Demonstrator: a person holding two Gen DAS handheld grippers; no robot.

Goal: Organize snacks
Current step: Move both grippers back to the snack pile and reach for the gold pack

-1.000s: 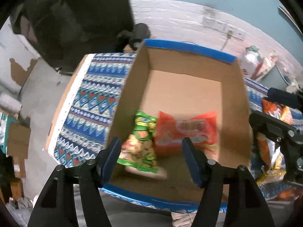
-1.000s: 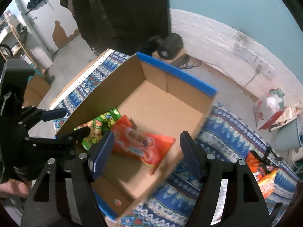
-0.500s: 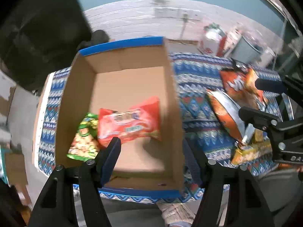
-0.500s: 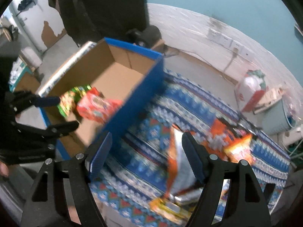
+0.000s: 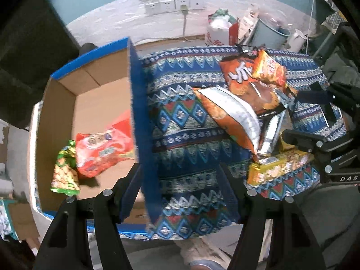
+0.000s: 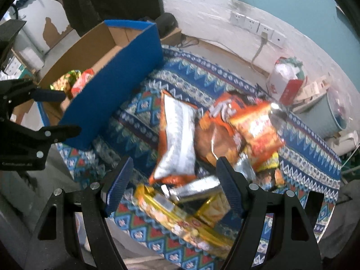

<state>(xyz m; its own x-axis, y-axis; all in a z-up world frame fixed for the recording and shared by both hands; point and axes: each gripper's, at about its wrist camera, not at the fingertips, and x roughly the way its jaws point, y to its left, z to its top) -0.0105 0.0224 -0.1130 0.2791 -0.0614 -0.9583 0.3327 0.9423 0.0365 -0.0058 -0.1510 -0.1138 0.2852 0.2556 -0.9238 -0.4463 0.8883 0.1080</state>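
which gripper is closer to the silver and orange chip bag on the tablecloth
Right. The right gripper hangs open just over the silver and orange chip bag, at the pile's near edge. The left gripper is open beside the blue box wall, apart from the bag.

On your left the cardboard box [image 5: 90, 103] sits on the cloth-covered table [image 5: 180, 121], with two snack packets [image 5: 101, 148] lying side by side inside it. To its right, a heap of snack bags [image 6: 202, 139] overlaps on the cloth. Behind the table, a bucket [image 5: 270, 36] stands against the wall.
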